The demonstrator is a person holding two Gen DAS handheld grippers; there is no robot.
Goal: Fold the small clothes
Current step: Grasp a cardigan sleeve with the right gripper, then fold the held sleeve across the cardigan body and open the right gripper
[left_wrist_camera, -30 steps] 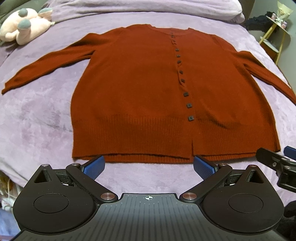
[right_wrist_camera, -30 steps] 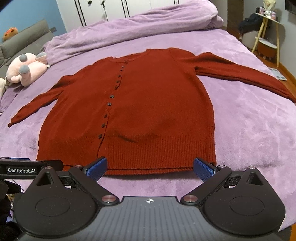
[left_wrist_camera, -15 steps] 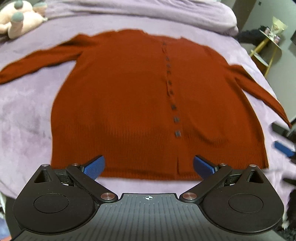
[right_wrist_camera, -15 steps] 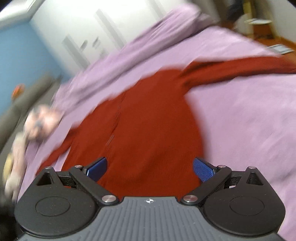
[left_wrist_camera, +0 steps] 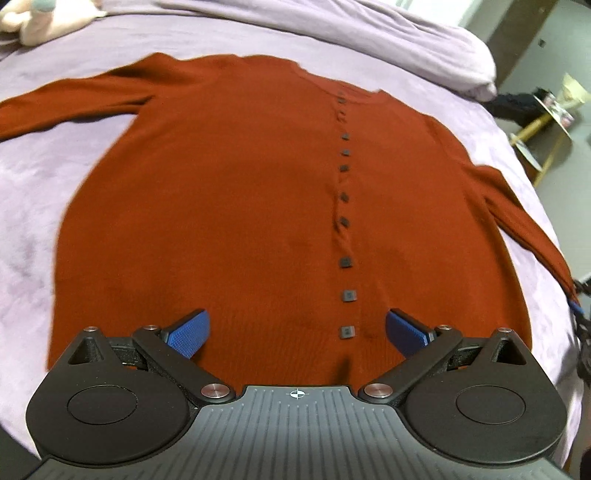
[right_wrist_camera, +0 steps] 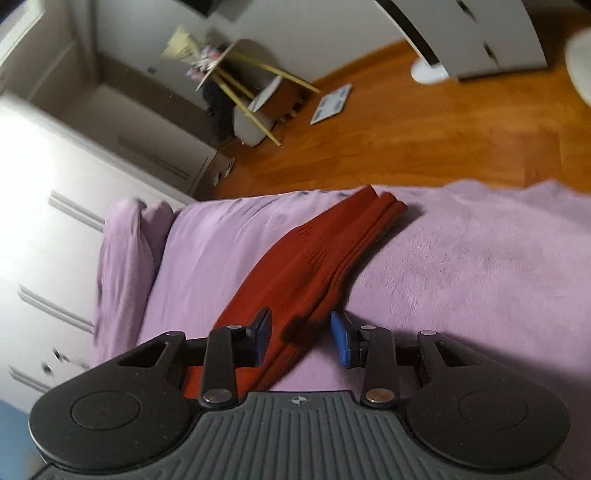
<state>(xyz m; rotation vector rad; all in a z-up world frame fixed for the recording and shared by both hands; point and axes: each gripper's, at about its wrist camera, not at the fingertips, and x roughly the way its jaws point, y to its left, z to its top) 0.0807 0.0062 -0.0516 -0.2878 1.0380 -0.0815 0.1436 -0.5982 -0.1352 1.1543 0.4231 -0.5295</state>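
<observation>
A rust-red buttoned cardigan (left_wrist_camera: 236,206) lies flat on the purple bed cover, sleeves spread to both sides. My left gripper (left_wrist_camera: 295,332) is open and empty, hovering over the cardigan's hem near the lowest buttons. My right gripper (right_wrist_camera: 301,341) is partly open, its blue pads on either side of the cardigan's right sleeve (right_wrist_camera: 317,266) near the cuff, not closed on it. The right gripper also shows at the far right edge of the left wrist view (left_wrist_camera: 576,310) by the sleeve end.
The purple bed cover (left_wrist_camera: 33,206) spreads around the cardigan. A pink plush toy (left_wrist_camera: 40,18) lies at the far left. A rolled purple blanket (left_wrist_camera: 406,40) lies behind. The bed edge (right_wrist_camera: 369,190) meets a wooden floor with a small yellow-legged table (right_wrist_camera: 236,81) and white cupboards.
My left gripper has moved forward over the cardigan's hem. My right gripper has swung right to the end of the right sleeve and its jaws have narrowed around it.
</observation>
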